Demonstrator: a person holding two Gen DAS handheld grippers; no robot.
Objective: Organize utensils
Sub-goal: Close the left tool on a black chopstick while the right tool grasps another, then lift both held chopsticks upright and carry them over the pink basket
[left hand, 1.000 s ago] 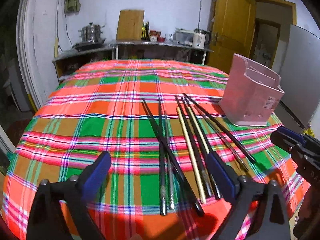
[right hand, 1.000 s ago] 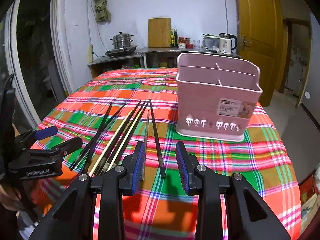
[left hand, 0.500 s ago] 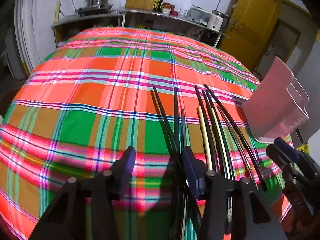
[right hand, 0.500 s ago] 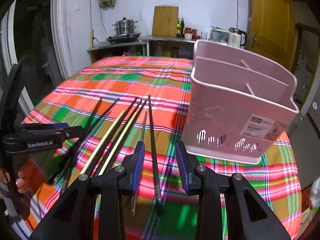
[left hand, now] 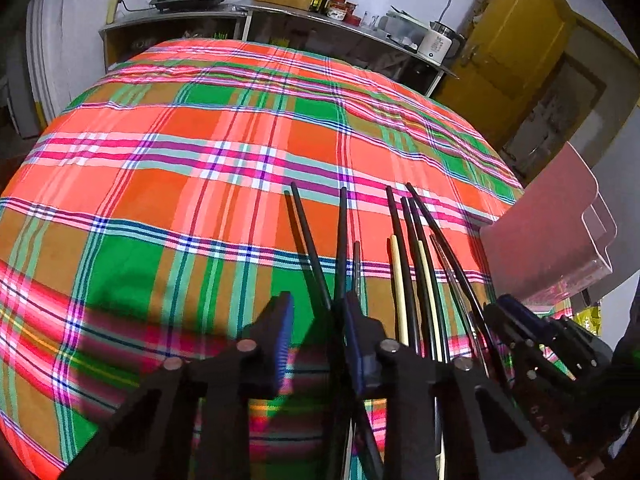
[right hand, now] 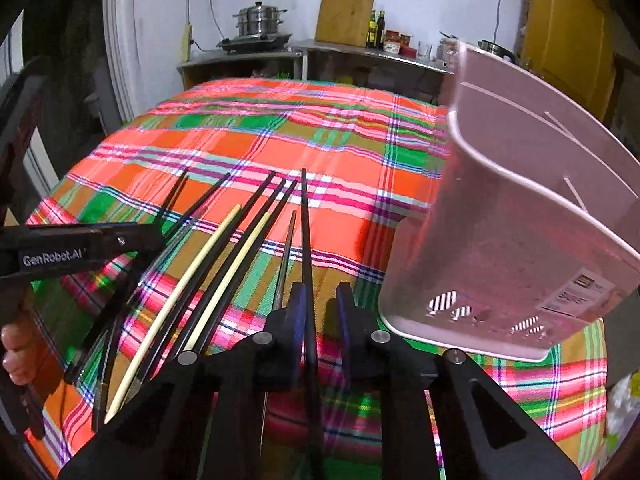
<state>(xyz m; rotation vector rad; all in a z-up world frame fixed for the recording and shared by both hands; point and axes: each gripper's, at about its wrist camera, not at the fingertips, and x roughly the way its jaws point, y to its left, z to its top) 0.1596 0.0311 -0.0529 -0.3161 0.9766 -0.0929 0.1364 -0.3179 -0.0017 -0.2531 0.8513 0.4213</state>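
Right wrist view: the right gripper [right hand: 321,312] is closing around one long black chopstick [right hand: 305,240], still unpinched, presumably bound for the pink plastic holder [right hand: 520,240]; the left gripper [left hand: 316,320] likewise narrows on black chopsticks [left hand: 320,272].

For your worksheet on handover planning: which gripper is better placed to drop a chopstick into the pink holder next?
Right gripper: closing around the black chopstick, right beside the pink holder.

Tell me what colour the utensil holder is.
Pale pink; the utensil holder shows best in the right wrist view.
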